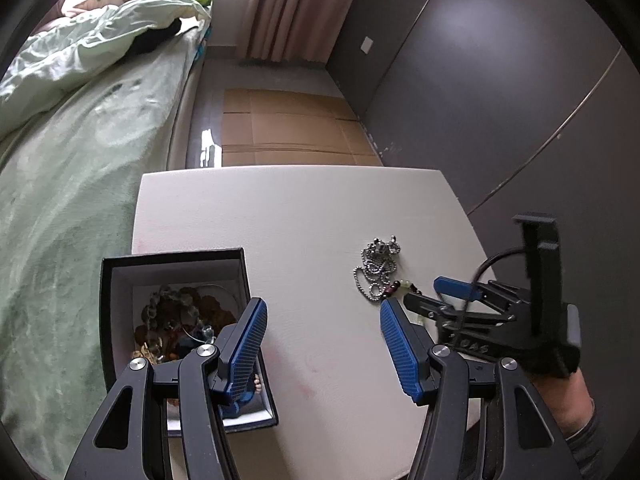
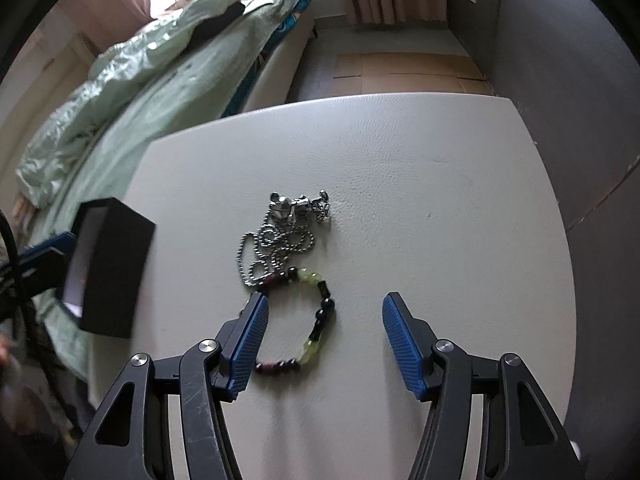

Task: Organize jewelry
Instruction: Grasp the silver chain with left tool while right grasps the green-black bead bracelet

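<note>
A black box point(image 1: 176, 264) with a white lining holds several pieces of jewelry point(image 1: 180, 320) at the left of the white table point(image 1: 300, 208). My left gripper point(image 1: 322, 312) hangs open just right of the box, nothing between its blue pads. A silver ball chain point(image 2: 280, 236) with metal charms lies mid-table, touching a bracelet of dark and green beads point(image 2: 316, 320). My right gripper point(image 2: 324, 308) is open low over the bracelet, whose right side lies between the fingers. In the left wrist view the right gripper point(image 1: 416, 288) reaches in from the right at the chain point(image 1: 376, 268).
A bed with a green cover point(image 1: 72, 184) runs along the table's left side. A grey wall point(image 1: 500, 80) stands close on the right. Flat cardboard point(image 1: 288, 124) lies on the floor beyond the table's far edge. A person's hand and sleeve point(image 1: 572, 412) carry the right gripper.
</note>
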Action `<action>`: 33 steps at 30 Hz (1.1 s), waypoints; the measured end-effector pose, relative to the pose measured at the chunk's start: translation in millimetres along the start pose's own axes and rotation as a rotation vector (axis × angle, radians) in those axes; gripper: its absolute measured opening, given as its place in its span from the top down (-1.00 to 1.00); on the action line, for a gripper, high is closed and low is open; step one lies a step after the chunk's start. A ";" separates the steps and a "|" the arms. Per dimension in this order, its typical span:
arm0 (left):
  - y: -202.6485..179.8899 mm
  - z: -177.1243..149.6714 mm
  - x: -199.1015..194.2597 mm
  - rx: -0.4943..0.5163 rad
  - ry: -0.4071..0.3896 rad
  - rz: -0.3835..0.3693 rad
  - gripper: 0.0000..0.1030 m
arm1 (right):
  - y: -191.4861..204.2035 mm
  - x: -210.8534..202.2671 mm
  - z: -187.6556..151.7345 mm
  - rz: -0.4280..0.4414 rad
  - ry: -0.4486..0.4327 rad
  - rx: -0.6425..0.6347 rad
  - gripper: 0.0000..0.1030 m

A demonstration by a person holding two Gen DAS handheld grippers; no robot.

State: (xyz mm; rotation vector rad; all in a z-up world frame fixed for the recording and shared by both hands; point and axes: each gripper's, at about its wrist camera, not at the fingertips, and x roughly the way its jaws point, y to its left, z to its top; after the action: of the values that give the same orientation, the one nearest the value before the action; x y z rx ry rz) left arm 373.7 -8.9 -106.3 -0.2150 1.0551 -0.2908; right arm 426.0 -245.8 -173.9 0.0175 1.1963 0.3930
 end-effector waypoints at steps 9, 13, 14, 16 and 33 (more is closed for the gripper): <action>-12.7 2.8 11.0 0.036 0.014 0.024 -0.17 | 20.5 3.4 -7.4 -0.168 -0.023 -0.162 0.73; -22.0 5.4 19.3 0.058 0.027 0.022 -0.17 | 2.3 -2.9 -11.0 -0.114 -0.029 -0.118 0.82; -24.9 6.1 22.0 0.066 0.031 0.022 -0.17 | -3.8 -5.6 -12.7 -0.112 -0.037 -0.102 0.82; -29.2 7.8 27.5 0.078 0.039 0.021 -0.17 | -12.1 -9.2 -14.4 -0.080 -0.052 -0.065 0.82; -66.2 35.0 100.7 0.136 0.132 -0.002 -0.17 | -63.0 -46.7 -37.3 0.155 -0.178 0.164 0.82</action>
State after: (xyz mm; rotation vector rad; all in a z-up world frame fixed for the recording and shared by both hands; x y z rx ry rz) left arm 442.0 -103.8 -151.6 -0.0752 1.1608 -0.3814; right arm 396.0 -325.9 -159.5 0.2835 1.0510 0.4192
